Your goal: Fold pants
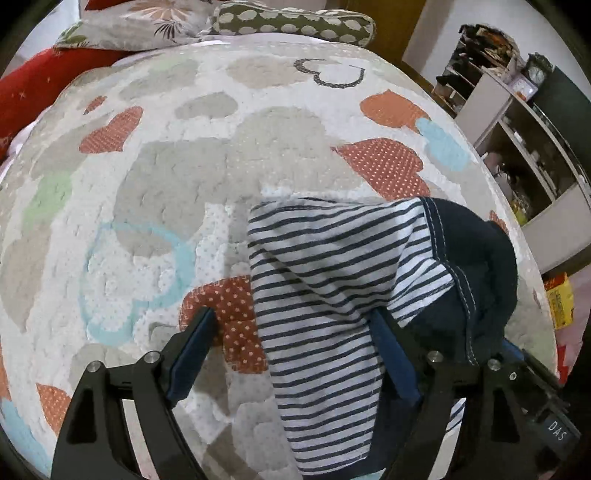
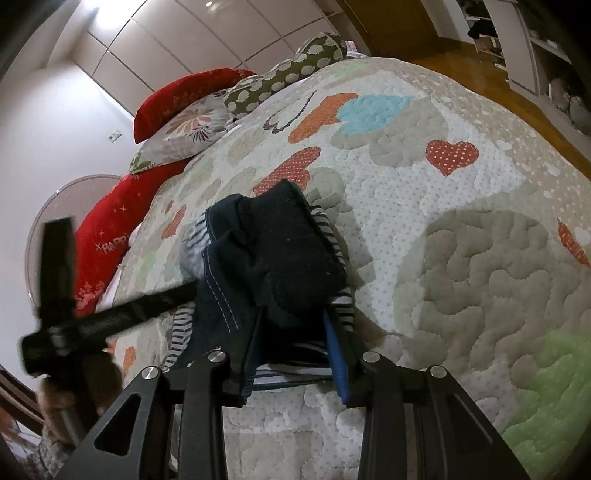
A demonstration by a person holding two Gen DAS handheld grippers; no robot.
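The pants (image 1: pixel 332 295) are navy with a blue-and-white striped lining; they hang bunched above a quilted bedspread (image 1: pixel 147 184). In the left wrist view my left gripper (image 1: pixel 295 325) stands wide open, the striped cloth draped between its fingers and over the right finger (image 1: pixel 391 354). In the right wrist view my right gripper (image 2: pixel 293 325) is shut on a thick navy fold of the pants (image 2: pixel 280 251), holding it lifted above the bedspread (image 2: pixel 443 221). The left gripper's black body (image 2: pixel 92 325) shows blurred at the left.
Pillows (image 1: pixel 166 26) and a red cushion (image 1: pixel 22 99) lie at the head of the bed. Shelves with clutter (image 1: pixel 517 110) stand to the right beyond the bed edge. A yellow box (image 1: pixel 559 299) sits on the floor.
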